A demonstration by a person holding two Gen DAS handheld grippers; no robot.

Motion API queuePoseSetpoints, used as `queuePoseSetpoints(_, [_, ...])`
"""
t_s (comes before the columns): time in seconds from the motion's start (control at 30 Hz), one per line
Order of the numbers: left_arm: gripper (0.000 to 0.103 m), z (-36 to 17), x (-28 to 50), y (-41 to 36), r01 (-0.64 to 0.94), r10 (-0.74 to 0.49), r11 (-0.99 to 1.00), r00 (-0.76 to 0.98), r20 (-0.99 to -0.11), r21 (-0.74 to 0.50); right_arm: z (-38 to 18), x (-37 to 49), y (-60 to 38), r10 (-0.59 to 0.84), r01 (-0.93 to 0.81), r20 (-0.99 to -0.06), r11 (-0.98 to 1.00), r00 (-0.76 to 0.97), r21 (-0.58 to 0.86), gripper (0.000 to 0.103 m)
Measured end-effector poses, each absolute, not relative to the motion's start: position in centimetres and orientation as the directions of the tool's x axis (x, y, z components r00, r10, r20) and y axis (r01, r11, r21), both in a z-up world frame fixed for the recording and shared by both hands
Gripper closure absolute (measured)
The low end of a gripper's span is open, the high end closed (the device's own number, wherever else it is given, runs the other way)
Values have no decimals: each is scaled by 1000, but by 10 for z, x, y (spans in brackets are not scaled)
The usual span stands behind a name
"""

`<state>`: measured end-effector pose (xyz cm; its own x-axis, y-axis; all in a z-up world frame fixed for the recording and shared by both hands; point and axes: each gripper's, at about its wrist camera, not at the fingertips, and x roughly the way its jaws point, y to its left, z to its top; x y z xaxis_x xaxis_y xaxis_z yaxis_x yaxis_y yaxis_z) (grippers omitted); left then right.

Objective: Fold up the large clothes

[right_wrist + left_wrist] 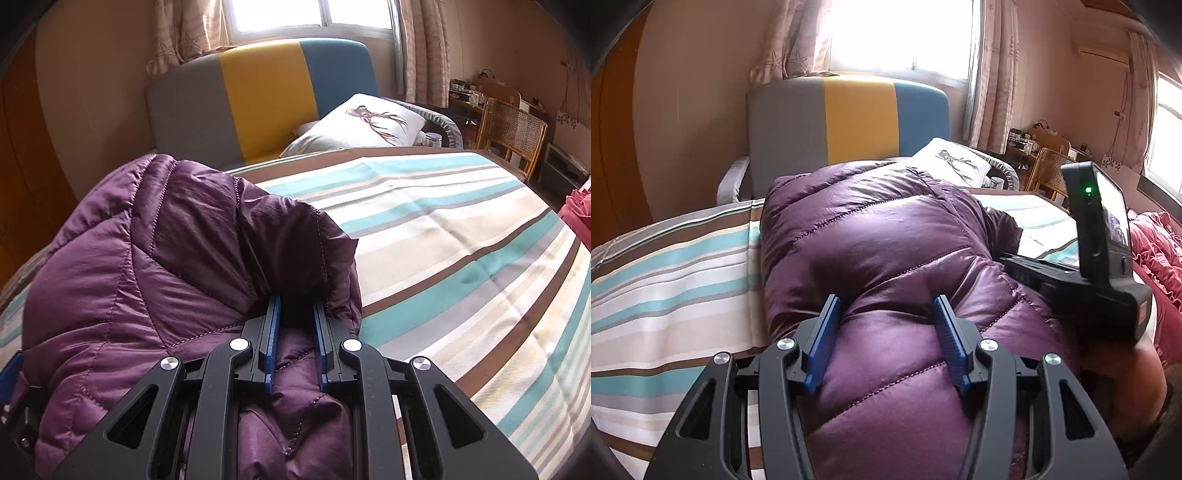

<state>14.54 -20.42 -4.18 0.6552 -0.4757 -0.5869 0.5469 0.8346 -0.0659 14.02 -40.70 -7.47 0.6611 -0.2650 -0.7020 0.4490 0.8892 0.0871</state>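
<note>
Purple down jacket (886,240) lies bunched on the striped bed (461,240), bulky, soft, slippery. Left gripper (888,306) fingers spread astride a puffed panel; right gripper (297,306) fingers pinch a fold. Grip seams, not slick panels.

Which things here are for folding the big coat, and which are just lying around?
For the job:
purple coat
left gripper, open, pressed onto the coat
right gripper, shut on the coat
striped bed, where the coat lies

Just lying about:
pillow
red clothes
wicker chair
curtains
</note>
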Motion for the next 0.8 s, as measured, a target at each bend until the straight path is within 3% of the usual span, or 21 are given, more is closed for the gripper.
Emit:
queuePoseSetpoints(0.17, [52, -43, 141, -203, 541, -469, 839, 668, -578, -56, -75, 141, -406, -279, 450, -697, 890, 661, 71, 87])
queuePoseSetpoints(0.23, [47, -36, 138, -199, 520, -466, 851, 676, -571, -78, -75, 141, -406, -283, 450, -693, 890, 663, 67, 87])
queuePoseSetpoints(0.27, [34, -31, 138, -195, 503, -476, 856, 672, -567, -122, -75, 140, -407, -283, 450, -692, 890, 664, 67, 87])
queuePoseSetpoints(0.3, [27, -25, 140, -190, 485, -492, 857, 666, -561, -175, -75, 140, -407, -283, 450, -691, 890, 665, 69, 87])
queuePoseSetpoints(0.43, [28, -4, 157, -191, 422, -458, 883, 677, -576, -206, -74, 136, -406, -276, 449, -688, 890, 671, 81, 87])
queuePoseSetpoints(0.6, [28, 9, 203, -217, 359, -327, 929, 689, -647, -87, -74, 135, -406, -277, 449, -688, 890, 671, 79, 87])
queuePoseSetpoints(0.8, [26, -27, 242, -238, 352, -219, 935, 646, -731, 31, -74, 134, -407, -276, 447, -687, 891, 672, 79, 87])
